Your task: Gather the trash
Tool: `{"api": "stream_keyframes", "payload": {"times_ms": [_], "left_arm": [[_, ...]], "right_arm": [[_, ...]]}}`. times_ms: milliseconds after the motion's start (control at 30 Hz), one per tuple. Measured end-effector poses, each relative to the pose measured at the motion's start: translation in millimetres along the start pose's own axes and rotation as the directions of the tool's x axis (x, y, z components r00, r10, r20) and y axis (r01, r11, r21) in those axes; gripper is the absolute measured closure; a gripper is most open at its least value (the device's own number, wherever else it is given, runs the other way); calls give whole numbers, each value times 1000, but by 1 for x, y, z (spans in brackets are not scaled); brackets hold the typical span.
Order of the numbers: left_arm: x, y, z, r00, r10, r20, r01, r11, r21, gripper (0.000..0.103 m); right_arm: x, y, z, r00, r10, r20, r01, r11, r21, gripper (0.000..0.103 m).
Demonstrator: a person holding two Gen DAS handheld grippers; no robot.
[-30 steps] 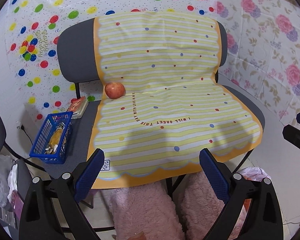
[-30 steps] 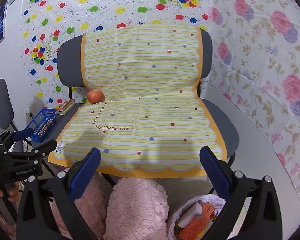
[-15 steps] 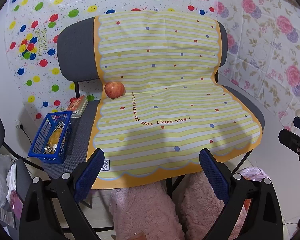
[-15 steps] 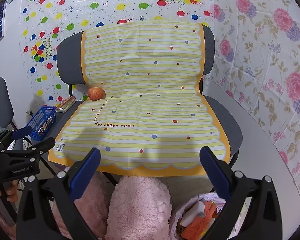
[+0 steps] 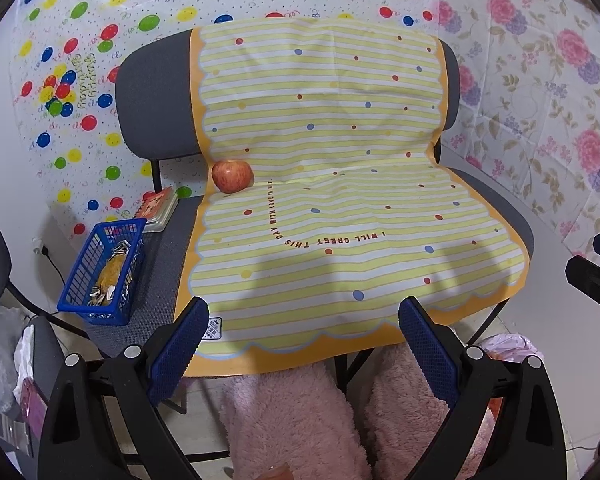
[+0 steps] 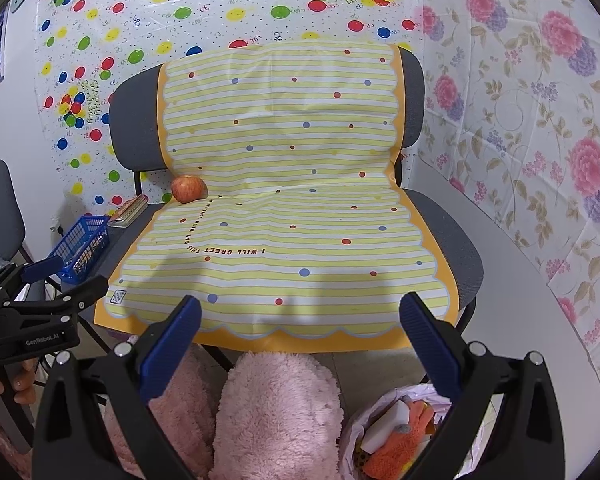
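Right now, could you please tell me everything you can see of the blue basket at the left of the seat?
The blue basket is a small rectangular crate of what looks like plastic lattice, open-topped and upright. It sits on the bare grey seat near its left front edge, beside the striped yellow cover but not on it. Inside lie yellowish scraps and pale husk-like bits. Neither gripper touches it.

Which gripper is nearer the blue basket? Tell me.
Left. The left gripper hangs just right of the blue basket; the right gripper sits farther right, by the trash bag.
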State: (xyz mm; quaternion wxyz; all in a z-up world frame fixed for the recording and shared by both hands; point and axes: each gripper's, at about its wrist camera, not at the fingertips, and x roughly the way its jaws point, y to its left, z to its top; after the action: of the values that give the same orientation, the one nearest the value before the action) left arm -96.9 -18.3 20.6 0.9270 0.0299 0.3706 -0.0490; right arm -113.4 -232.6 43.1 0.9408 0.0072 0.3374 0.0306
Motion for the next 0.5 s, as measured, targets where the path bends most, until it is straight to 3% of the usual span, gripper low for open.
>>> {"api": "stream_keyframes", "payload": {"times_ms": [500], "left_arm": [[2, 2, -2, 1000, 8, -1, -8, 1000, -5, 8]], "right_arm": [[1, 1, 0, 1000, -2, -3, 2, 1000, 5, 6]]}}
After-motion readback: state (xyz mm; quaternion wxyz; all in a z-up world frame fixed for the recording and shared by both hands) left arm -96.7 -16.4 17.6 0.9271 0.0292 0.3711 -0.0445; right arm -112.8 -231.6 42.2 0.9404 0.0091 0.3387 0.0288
